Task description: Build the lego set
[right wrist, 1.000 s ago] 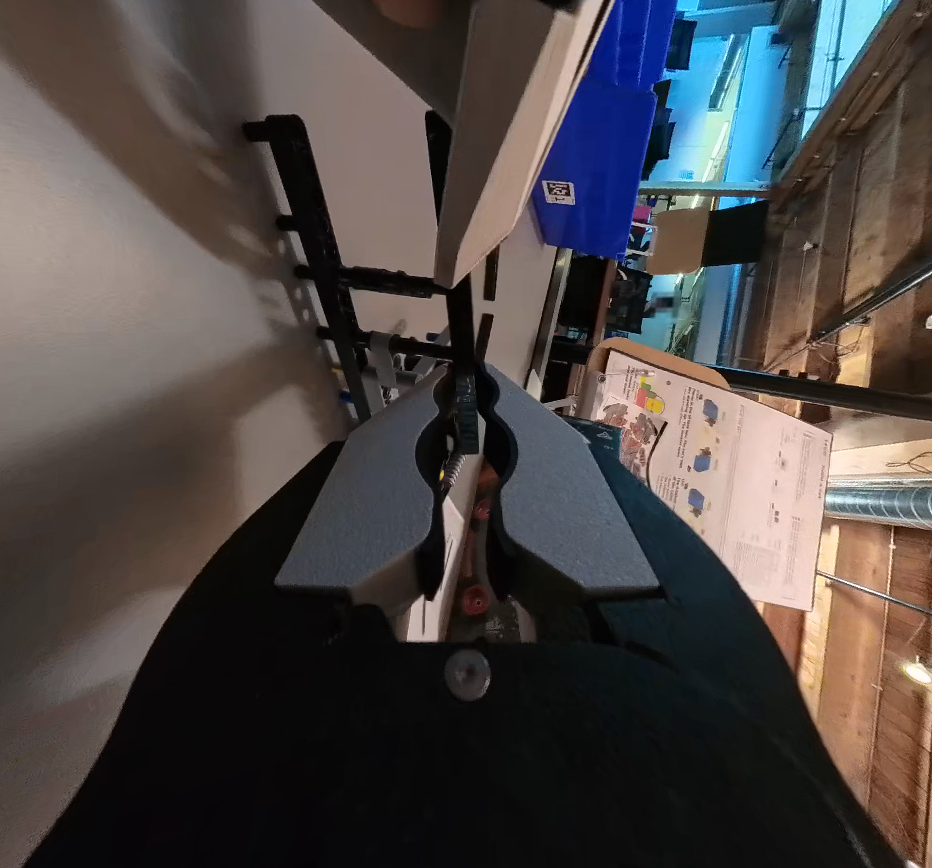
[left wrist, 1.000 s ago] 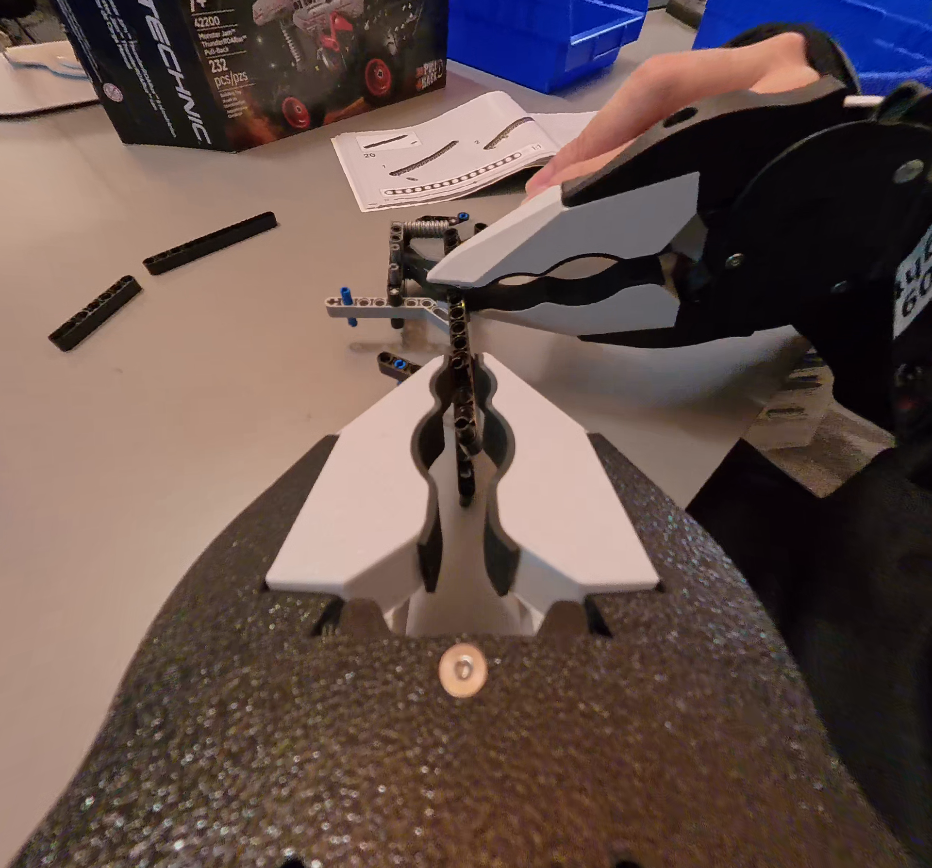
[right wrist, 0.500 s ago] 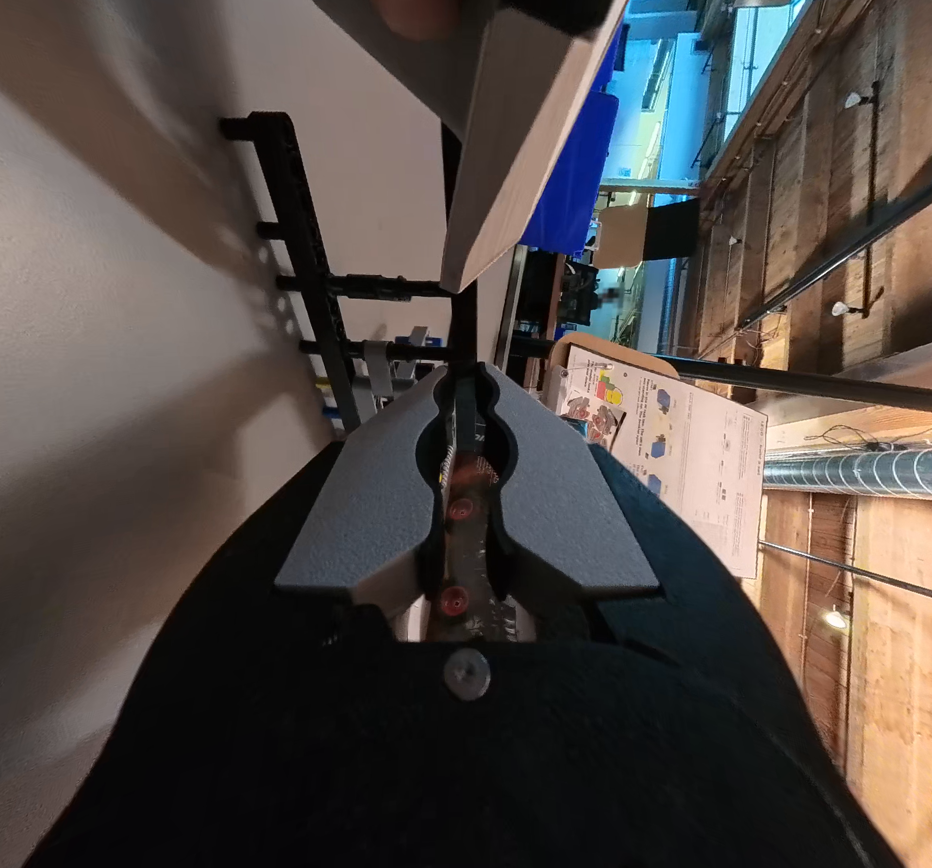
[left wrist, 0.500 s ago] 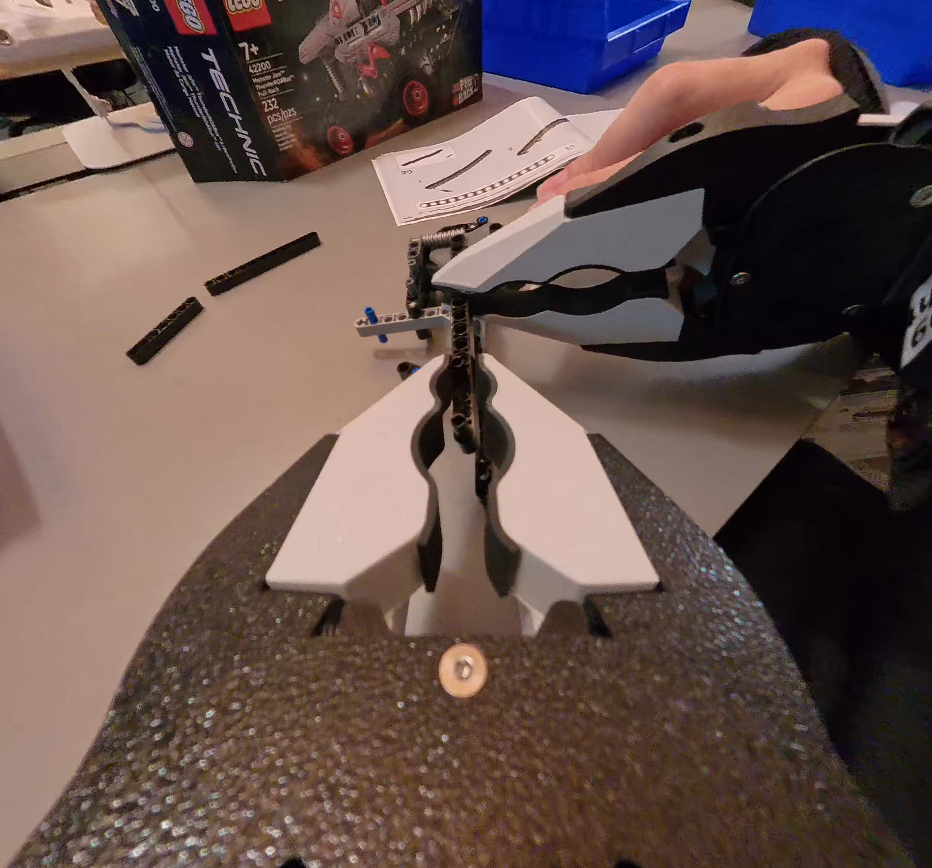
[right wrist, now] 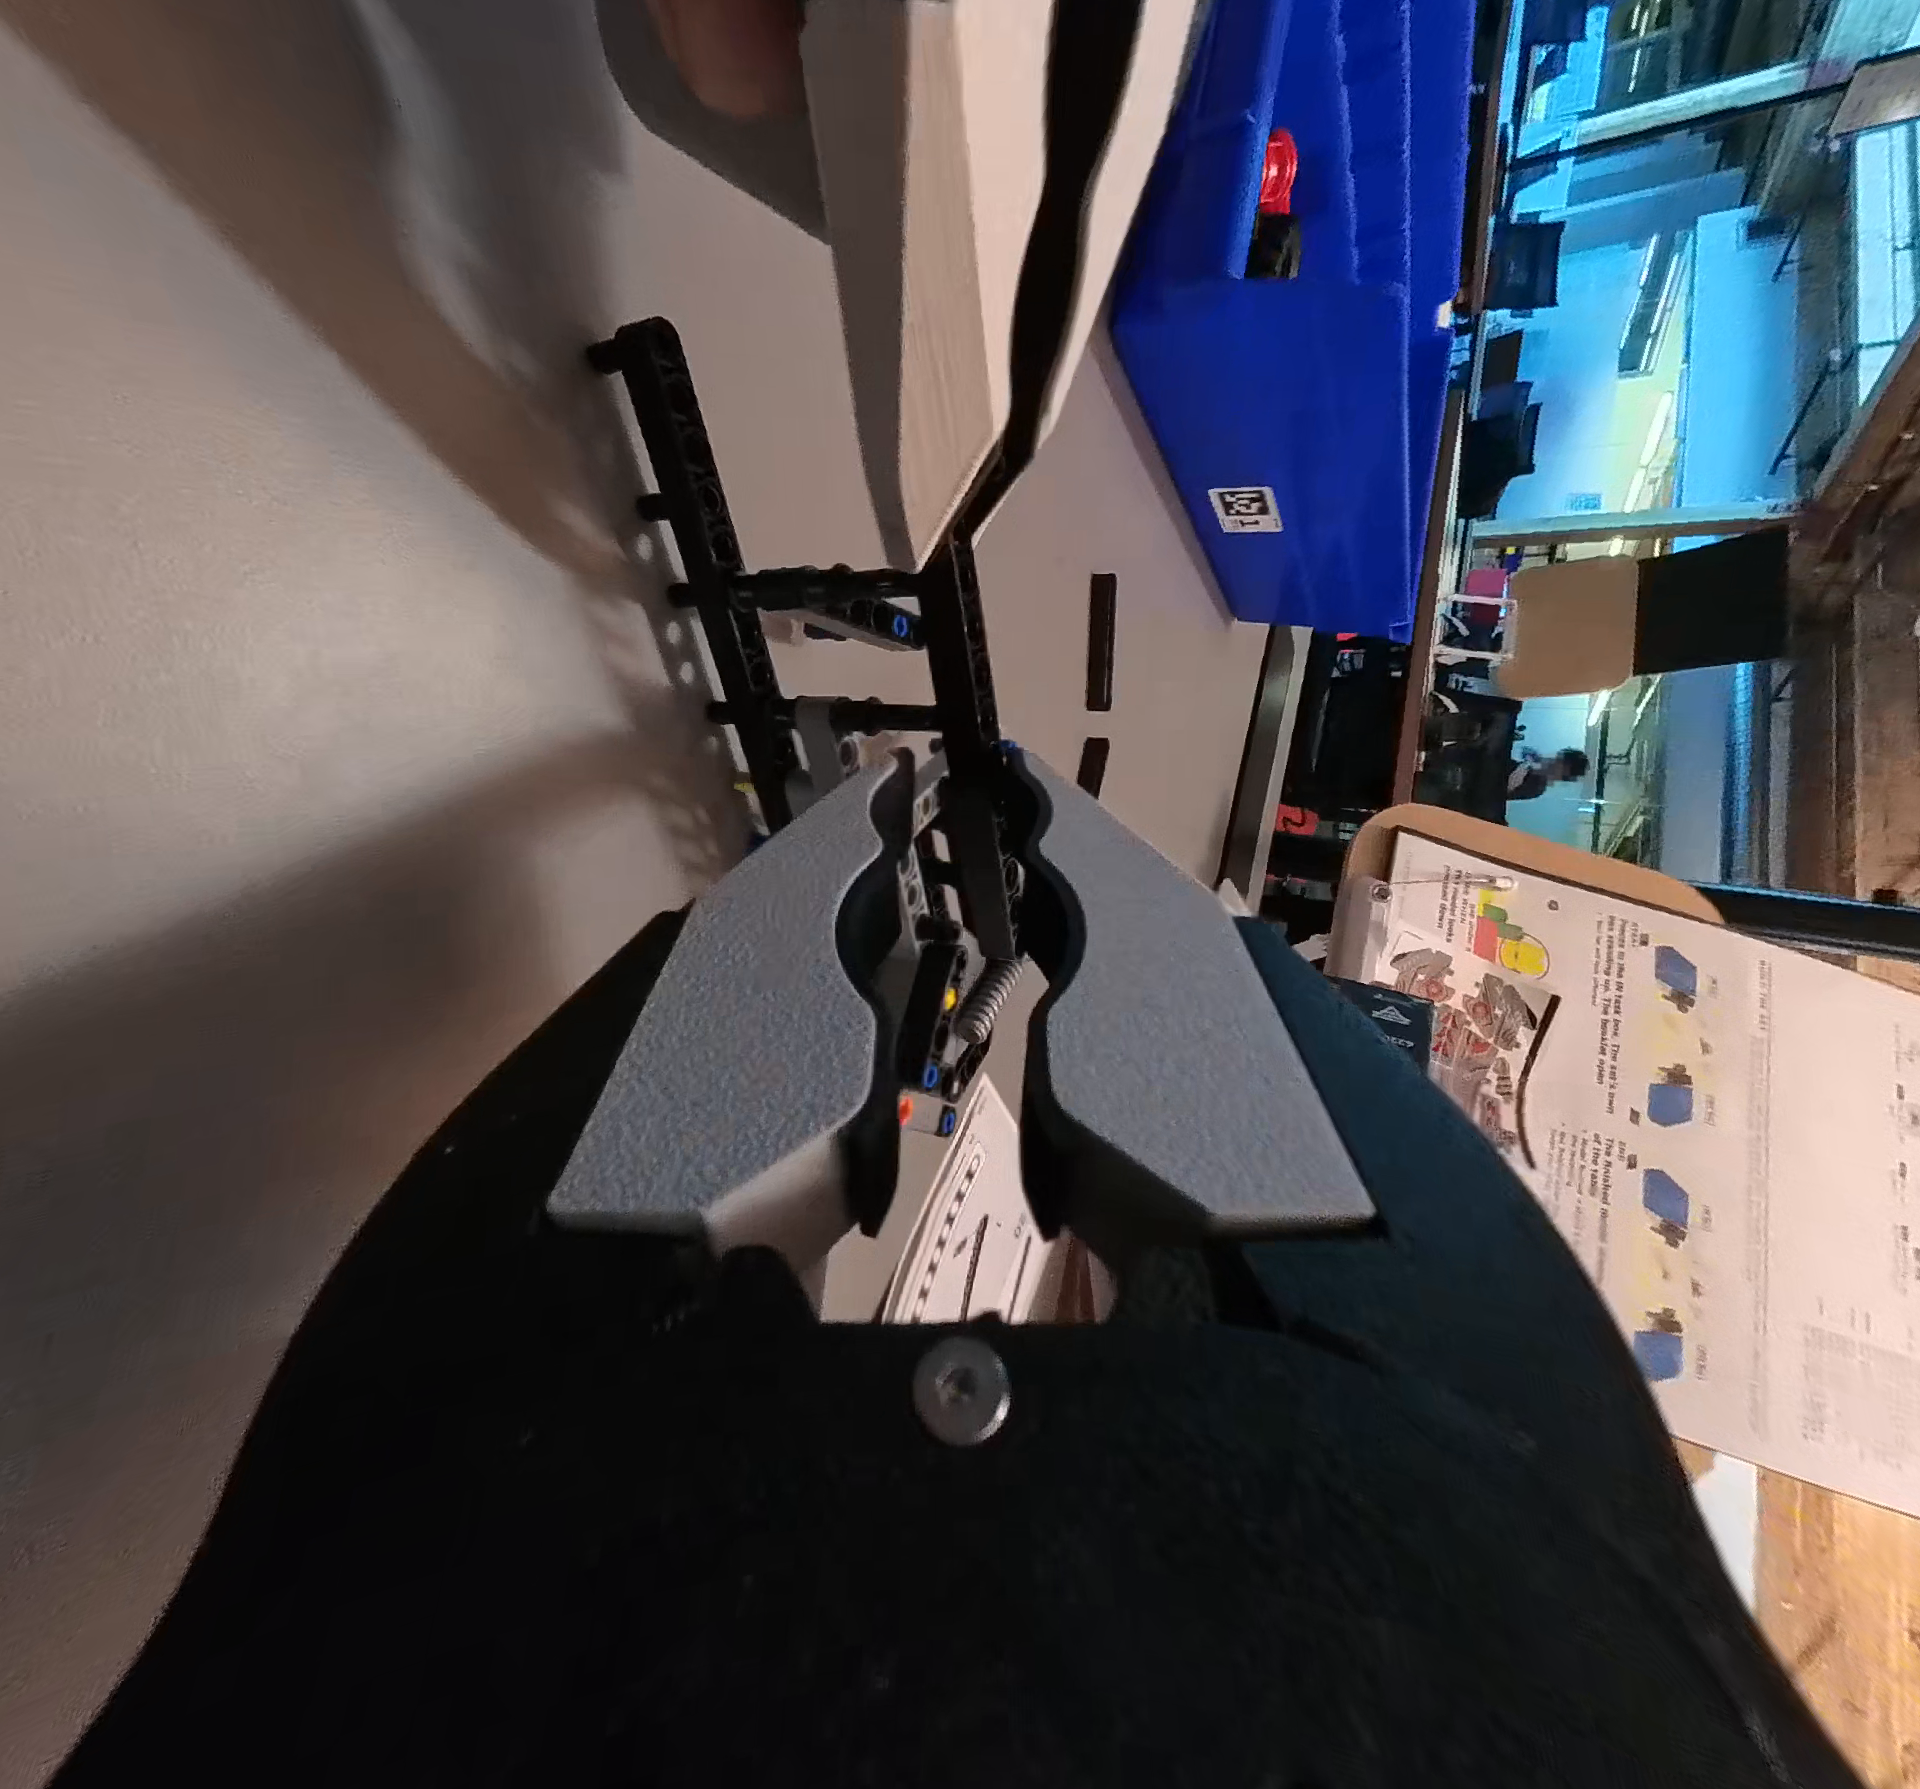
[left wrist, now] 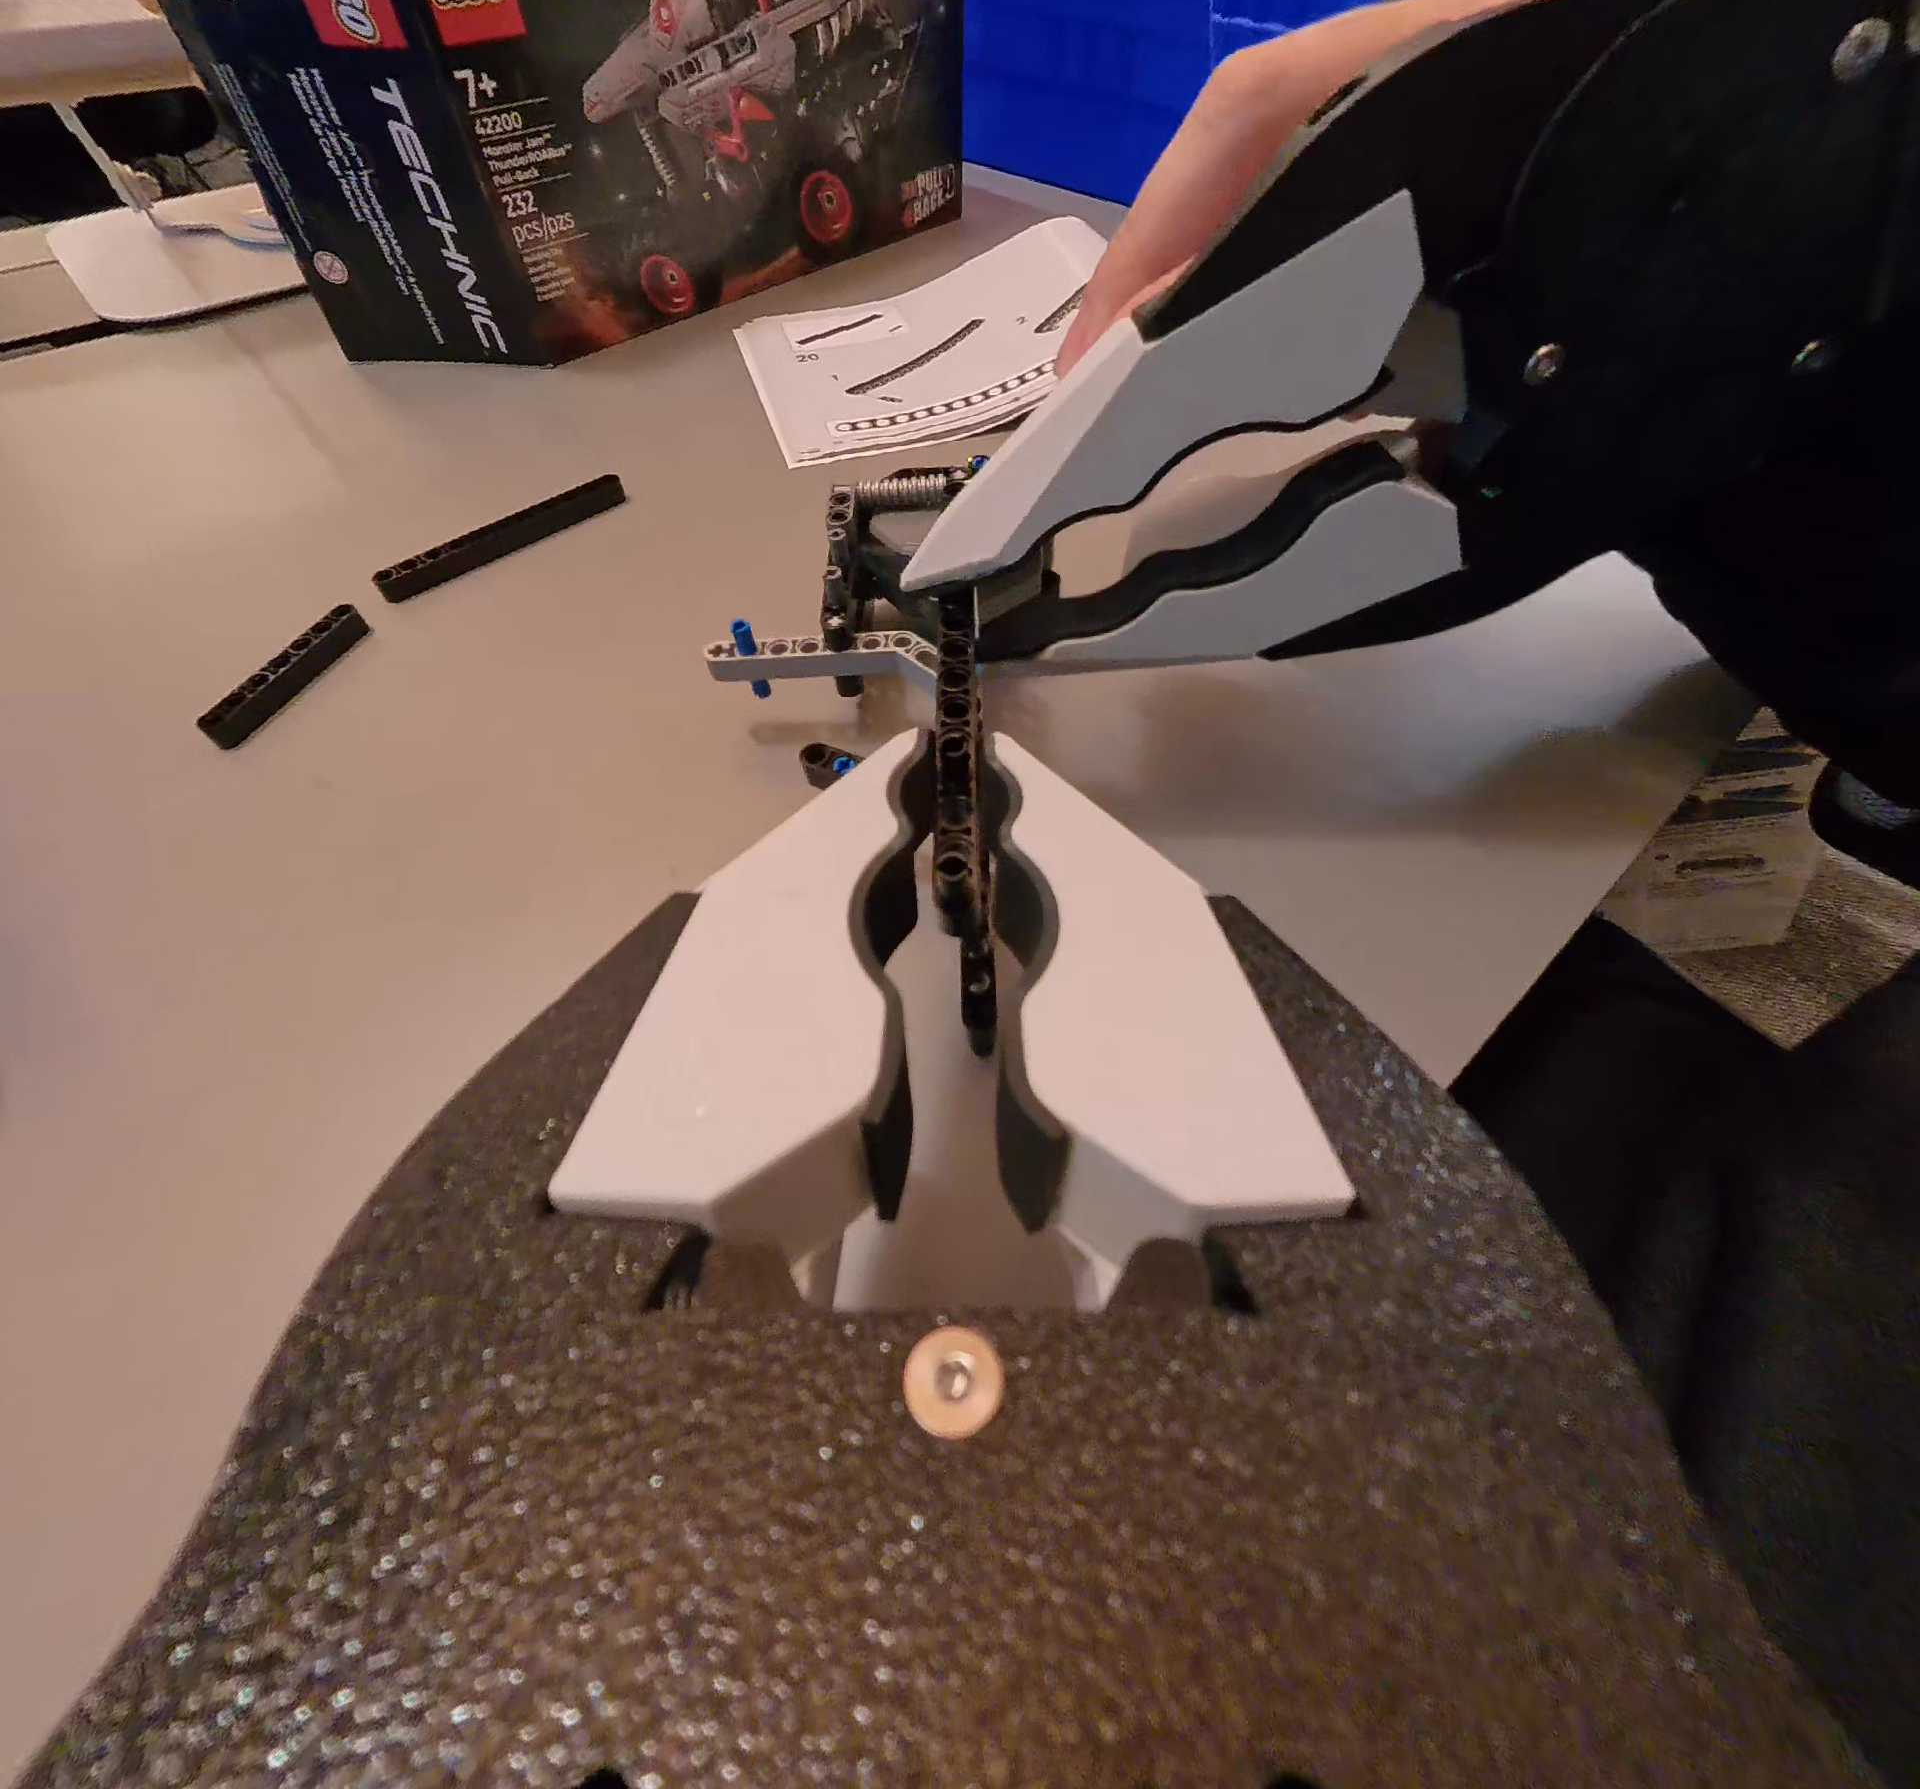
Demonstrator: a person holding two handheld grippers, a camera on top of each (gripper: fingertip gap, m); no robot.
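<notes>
Mid-frame over the tabletop (left wrist: 312,960): left tool (left wrist: 954,809) pinched narrow on the long black beam (left wrist: 956,804); right tool (left wrist: 940,612) clamps the frame (left wrist: 862,586). Light, stiff plastic, joints pop; grip beam ends.

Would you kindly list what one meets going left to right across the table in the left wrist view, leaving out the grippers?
Short black beam → long black beam → set box → grey beam with blue pin → instruction booklet → blue bin.
</notes>
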